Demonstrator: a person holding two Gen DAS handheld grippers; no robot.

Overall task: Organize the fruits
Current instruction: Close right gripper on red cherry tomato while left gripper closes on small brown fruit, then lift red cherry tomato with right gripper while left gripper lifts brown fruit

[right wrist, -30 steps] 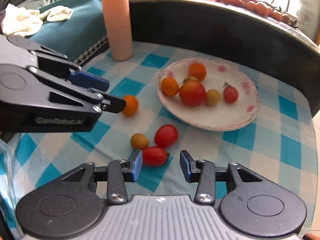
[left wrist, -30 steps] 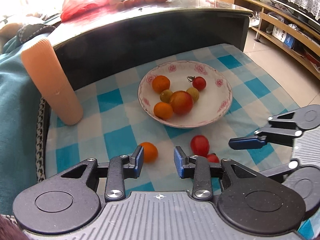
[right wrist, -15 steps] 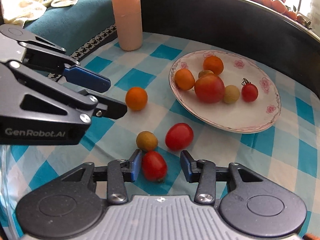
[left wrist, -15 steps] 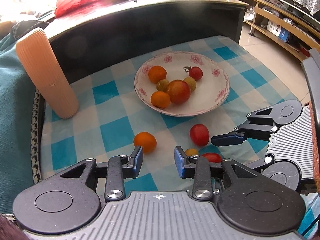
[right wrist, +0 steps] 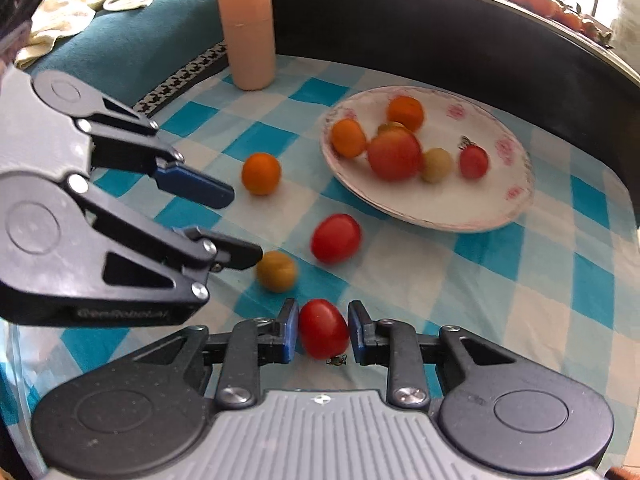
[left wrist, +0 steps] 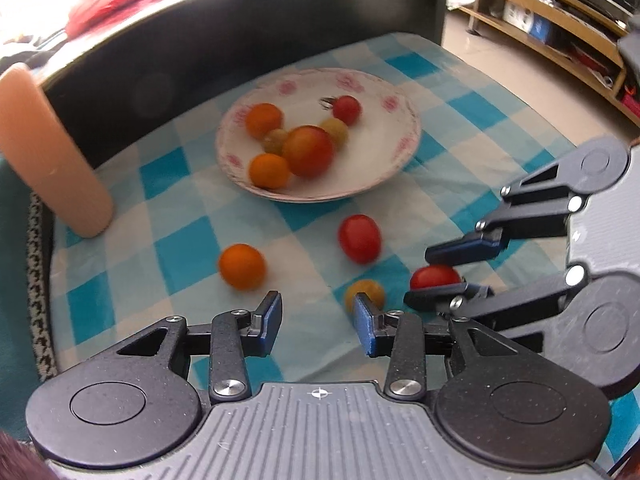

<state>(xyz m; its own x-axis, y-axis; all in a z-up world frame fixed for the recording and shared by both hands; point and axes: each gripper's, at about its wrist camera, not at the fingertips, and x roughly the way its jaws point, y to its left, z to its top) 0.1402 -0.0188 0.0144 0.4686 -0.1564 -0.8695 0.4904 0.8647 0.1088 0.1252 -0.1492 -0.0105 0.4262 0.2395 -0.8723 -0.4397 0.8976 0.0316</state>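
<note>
Fruits lie partly on a flowered white plate (right wrist: 516, 216) and partly loose on the blue-and-white checked cloth (right wrist: 560, 300) that covers the counter, with a dark raised ledge (right wrist: 440, 40) curving behind it. A tall peach-coloured ribbed cylinder (right wrist: 246, 24) stands upright on the cloth near the far left corner, well apart from the plate. On the plate sit a large red-orange tomato (right wrist: 394, 154), two orange fruits, two small yellowish ones and a small red cherry tomato with a stem (right wrist: 473, 161). Loose on the cloth, an orange fruit (right wrist: 261, 173) lies to the left of the plate, an oval red tomato (right wrist: 335, 238) lies just in front of the plate, and a small yellow tomato (right wrist: 276, 271) lies near the tip of the left tongs (left wrist: 316, 320), whose fingers stand apart around nothing. The right tongs (right wrist: 323, 334) are closed onto a red cherry tomato (right wrist: 322, 334), with both blue pads appearing to touch its sides, low over the cloth at the near edge.
</note>
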